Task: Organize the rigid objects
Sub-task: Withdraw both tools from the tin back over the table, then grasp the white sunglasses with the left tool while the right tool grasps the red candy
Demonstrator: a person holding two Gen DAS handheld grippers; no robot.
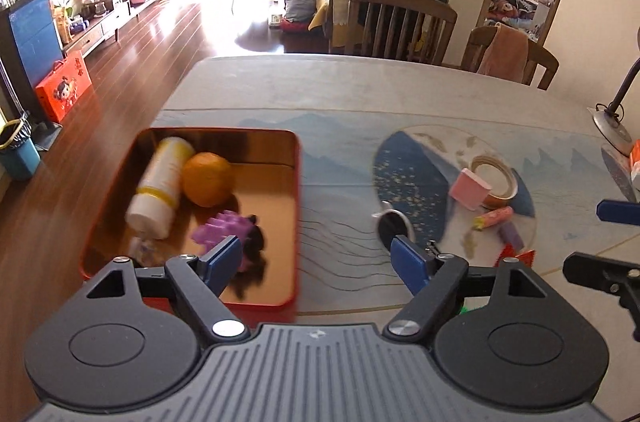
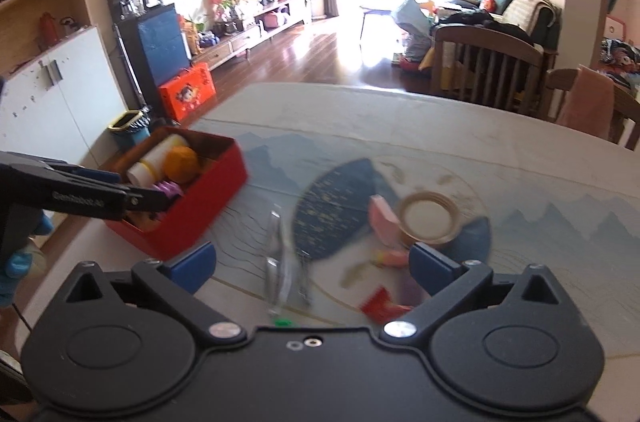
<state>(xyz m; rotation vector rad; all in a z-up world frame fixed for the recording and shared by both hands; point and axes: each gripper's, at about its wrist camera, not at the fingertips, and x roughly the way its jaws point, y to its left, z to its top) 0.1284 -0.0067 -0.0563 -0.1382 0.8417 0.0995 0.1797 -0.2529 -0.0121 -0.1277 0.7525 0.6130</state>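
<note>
A red tin box (image 1: pixel 298 182) sits at the table's left and holds a white bottle (image 1: pixel 160 182), an orange (image 1: pixel 208 178), a purple toy block (image 1: pixel 224 226) and a dark item. My left gripper (image 1: pixel 316 258) hangs open over the tin's near right corner, nothing between its fingers. To the right lie a pink block (image 1: pixel 469 188), a tape roll (image 1: pixel 494 178), a pink tube (image 1: pixel 494 216) and a round metal piece (image 1: pixel 394 226). My right gripper (image 2: pixel 314 264) stands wide open above a blurred clear item (image 2: pixel 280 262), beside the tape roll (image 2: pixel 430 218), pink block (image 2: pixel 382 222) and a red piece (image 2: pixel 382 304).
A lamp base (image 1: pixel 610 126) stands at the table's right edge. Wooden chairs (image 1: pixel 400 22) line the far side. The table's left edge drops to the wooden floor, where a blue bin (image 2: pixel 130 130) stands. A gloved hand (image 2: pixel 18 262) holds the left gripper (image 2: pixel 152 196) over the red tin (image 2: pixel 200 206).
</note>
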